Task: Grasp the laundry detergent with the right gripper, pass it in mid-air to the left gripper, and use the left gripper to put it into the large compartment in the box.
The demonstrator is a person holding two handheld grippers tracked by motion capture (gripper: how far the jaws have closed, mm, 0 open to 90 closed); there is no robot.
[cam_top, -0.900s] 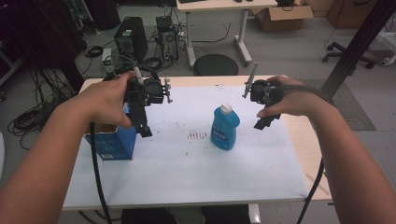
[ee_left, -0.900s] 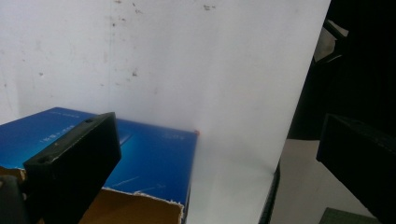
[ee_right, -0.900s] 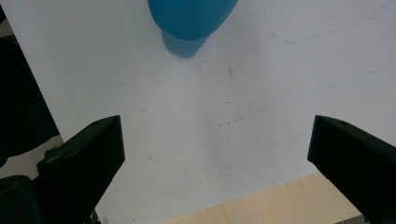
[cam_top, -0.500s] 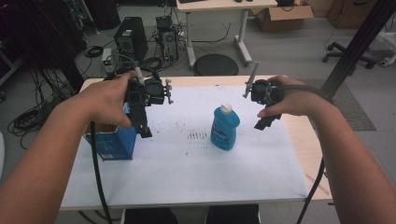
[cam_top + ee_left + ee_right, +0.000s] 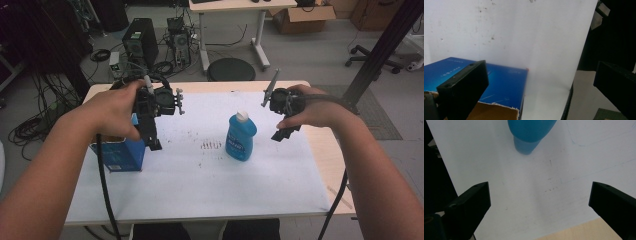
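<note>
A blue bottle [image 5: 240,136] with a white cap stands upright near the middle of the white sheet [image 5: 200,170]; its lower part [image 5: 530,133] appears at the top of the right gripper view. A blue cardboard box [image 5: 118,155] with an open top sits at the left; its blue side [image 5: 499,82] lies under my left jaw. My left gripper [image 5: 151,137] hovers over the box's right edge, jaws wide open and empty [image 5: 541,85]. My right gripper [image 5: 283,133] hangs just right of the bottle, open and empty [image 5: 539,202], apart from it.
The white sheet covers most of a light wooden table [image 5: 325,155]. Small dark marks [image 5: 211,145] dot the sheet's middle. On the floor behind stand computer towers [image 5: 137,42], cables, a round stool [image 5: 231,69] and another desk [image 5: 235,10].
</note>
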